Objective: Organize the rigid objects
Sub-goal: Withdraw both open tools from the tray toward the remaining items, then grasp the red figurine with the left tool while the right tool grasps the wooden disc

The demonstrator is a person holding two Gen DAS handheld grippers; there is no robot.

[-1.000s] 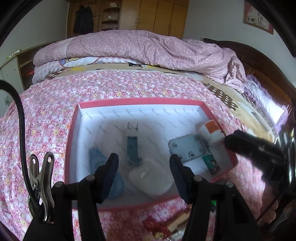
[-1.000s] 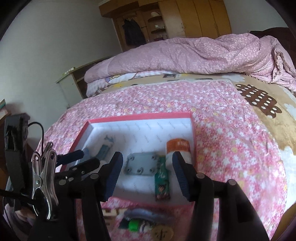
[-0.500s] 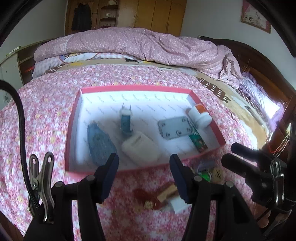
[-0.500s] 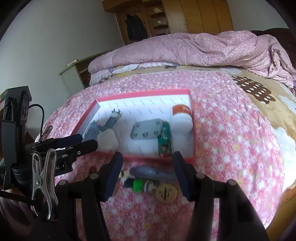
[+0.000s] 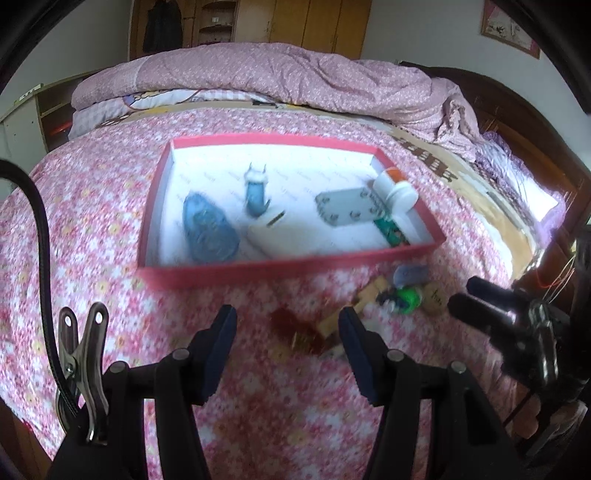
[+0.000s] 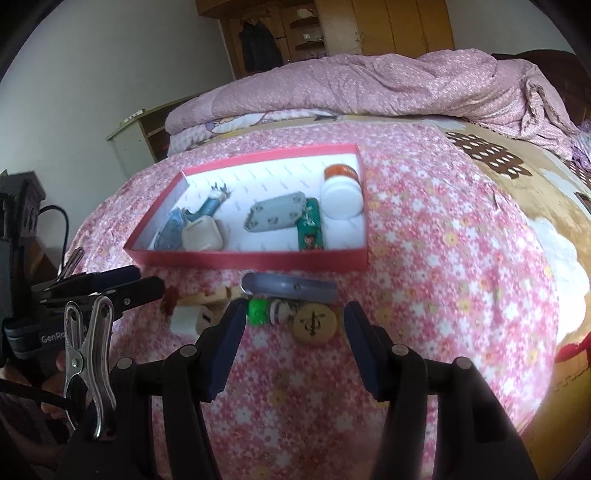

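A red box (image 5: 291,272) (image 6: 255,259) with a white inside lies on the flowered bedspread. It holds a white bottle with an orange cap (image 6: 341,190), a grey plate (image 6: 277,216), a green card (image 6: 311,230), a white charger (image 6: 201,233) and blue items (image 5: 208,229). In front of the box lie a grey-blue piece (image 6: 290,287), a green item (image 6: 258,311), a round wooden token (image 6: 314,325), a white cube (image 6: 186,318), a wooden piece (image 5: 369,299) and a red item (image 5: 295,328). My left gripper (image 5: 288,332) is open above the red item. My right gripper (image 6: 293,325) is open around the green item and token.
A rolled pink quilt (image 6: 369,85) lies at the far end of the bed. A wooden wardrobe (image 5: 314,22) stands behind it, and a shelf unit (image 6: 136,144) at the left. The dark headboard (image 5: 535,122) runs along the right. The bed's edge falls away near the grippers.
Both grippers have drawn back from over the box toward the near side of the bed. The loose items in front of the box have come into view between the fingers.
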